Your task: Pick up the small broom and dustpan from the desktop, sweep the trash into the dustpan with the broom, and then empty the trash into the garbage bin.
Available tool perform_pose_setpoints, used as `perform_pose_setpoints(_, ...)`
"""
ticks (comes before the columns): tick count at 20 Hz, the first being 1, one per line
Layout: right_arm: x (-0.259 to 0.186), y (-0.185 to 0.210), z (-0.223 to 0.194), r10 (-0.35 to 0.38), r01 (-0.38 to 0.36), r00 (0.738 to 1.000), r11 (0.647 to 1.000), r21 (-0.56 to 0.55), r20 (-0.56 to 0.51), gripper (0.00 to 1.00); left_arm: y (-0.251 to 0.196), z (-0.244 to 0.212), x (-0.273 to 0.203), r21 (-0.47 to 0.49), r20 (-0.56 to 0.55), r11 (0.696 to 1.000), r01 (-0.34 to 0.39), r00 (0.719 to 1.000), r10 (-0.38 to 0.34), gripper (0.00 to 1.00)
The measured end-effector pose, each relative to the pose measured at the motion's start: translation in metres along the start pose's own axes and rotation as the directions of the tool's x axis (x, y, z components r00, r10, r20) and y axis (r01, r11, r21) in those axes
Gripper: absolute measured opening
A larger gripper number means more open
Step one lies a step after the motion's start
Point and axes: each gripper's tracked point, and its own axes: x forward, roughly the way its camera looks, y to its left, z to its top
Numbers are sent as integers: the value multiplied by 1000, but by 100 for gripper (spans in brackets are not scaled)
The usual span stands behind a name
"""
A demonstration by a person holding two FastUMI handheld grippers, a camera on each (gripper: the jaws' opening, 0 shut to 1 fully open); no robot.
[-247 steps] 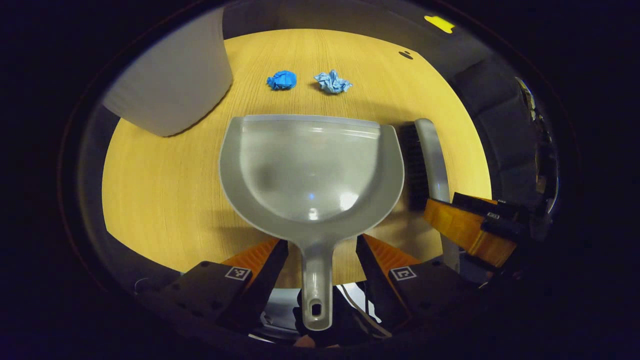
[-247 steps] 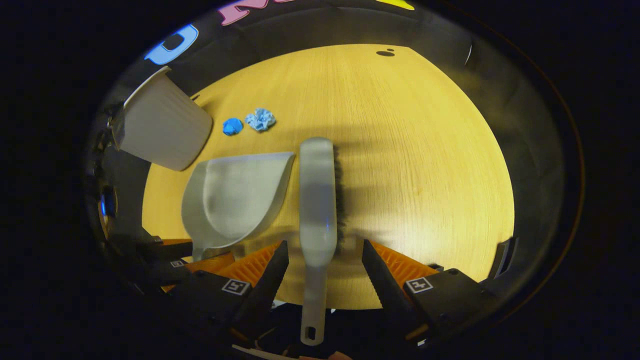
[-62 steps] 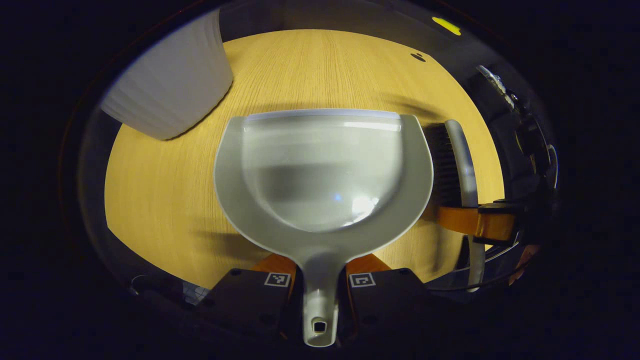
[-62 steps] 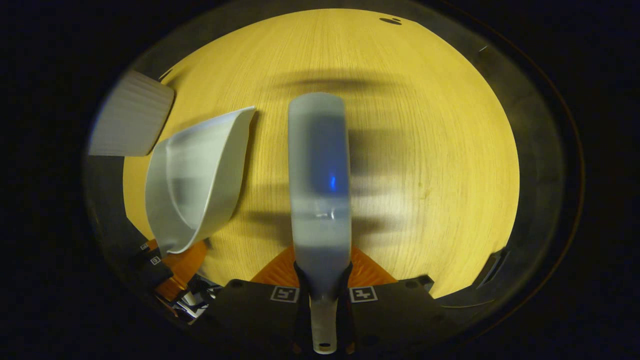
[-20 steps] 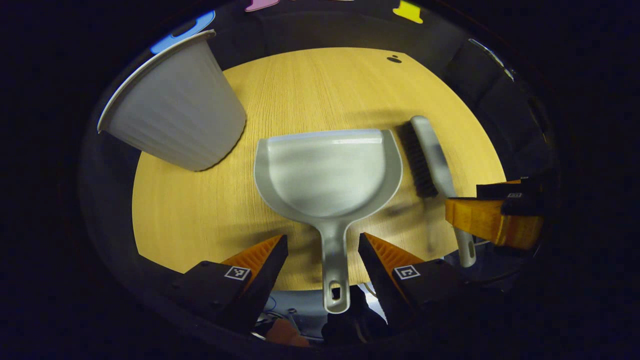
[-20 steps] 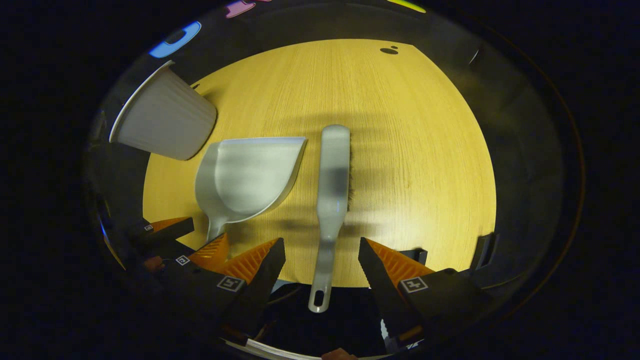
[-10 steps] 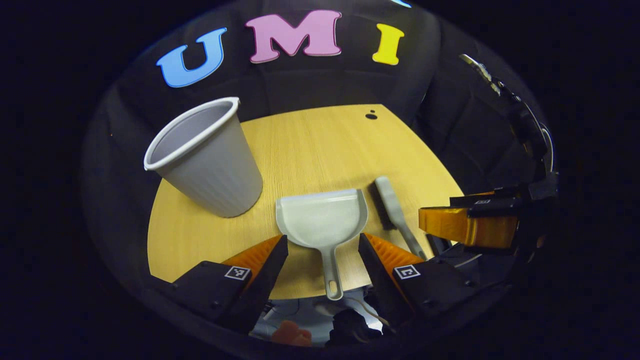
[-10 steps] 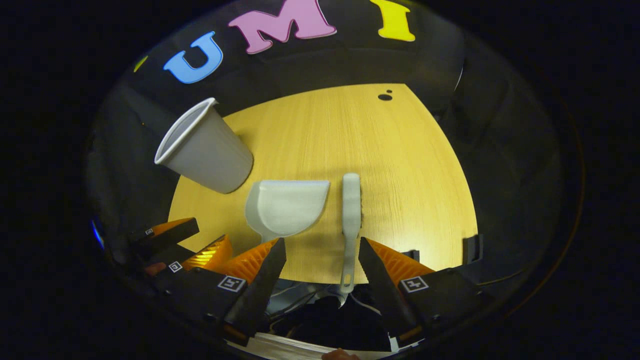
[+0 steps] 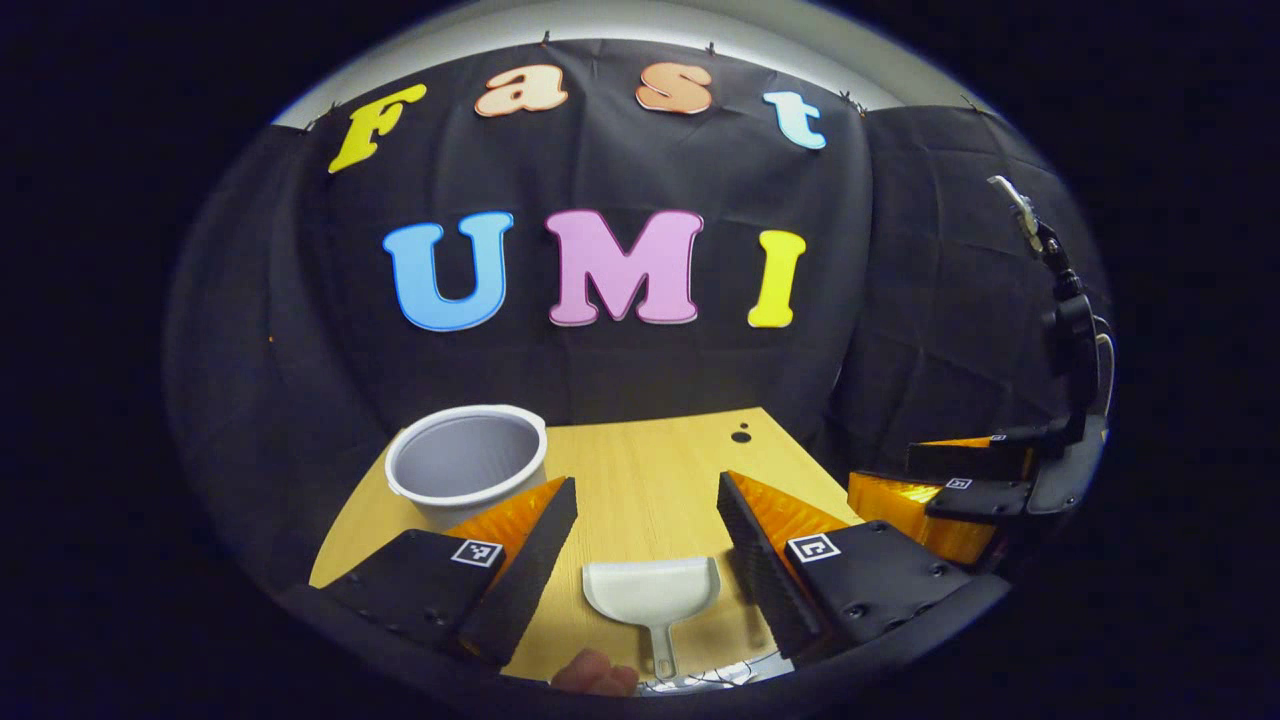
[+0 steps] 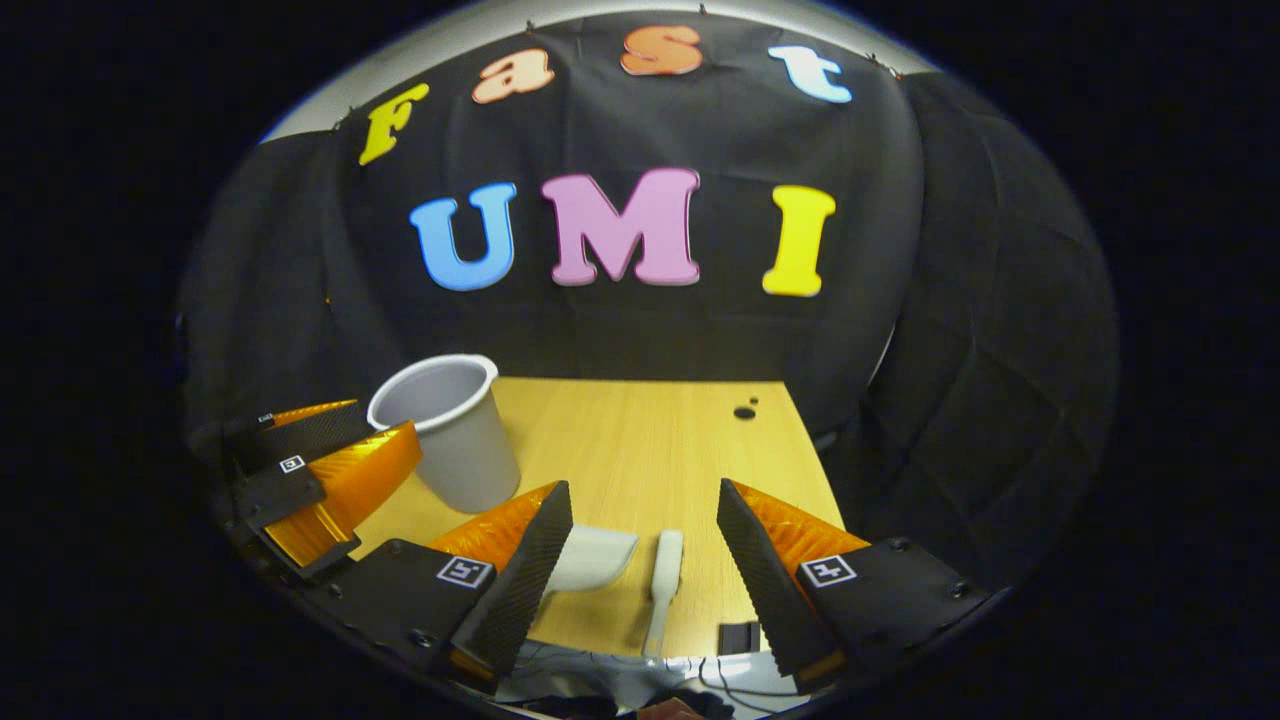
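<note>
Both grippers, left gripper (image 9: 648, 540) and right gripper (image 10: 645, 545), hang spread and empty above the desktop (image 10: 640, 440); the light, rigid plastic dustpan (image 9: 652, 592) and broom (image 10: 665, 575) likely grip best by their slim handles.

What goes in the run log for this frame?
left gripper open | right gripper open | dustpan, broom on desk | bin upright

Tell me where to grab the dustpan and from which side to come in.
Grip the dustpan by its narrow handle, which points toward the near edge of the desktop, coming from that near side with a finger on each flank. The wide scoop looks too broad for the jaws, and its mouth faces away. The left gripper stands open right above it.
</note>
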Motion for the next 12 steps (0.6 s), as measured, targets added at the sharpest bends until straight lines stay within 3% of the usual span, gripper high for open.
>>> perform_pose_setpoints(3, -2, -7, 34, 45, -35, 983, 998, -57, 178, 95, -1, -11, 0, -36, 149, 996, -77, 985, 81, 86)
perform_pose_setpoints(7, -4, -17, 47, 92, -55, 929, 992, -114, 358, 93, 4, -1, -7, -125, 363, 984, -126, 917, 163, 83)
perform_pose_setpoints(12, -19, -20, 44, 112, -74, 885, 992, -103, 451, 96, -2, -6, 0, -126, 353, 975, -185, 910, 219, 86)
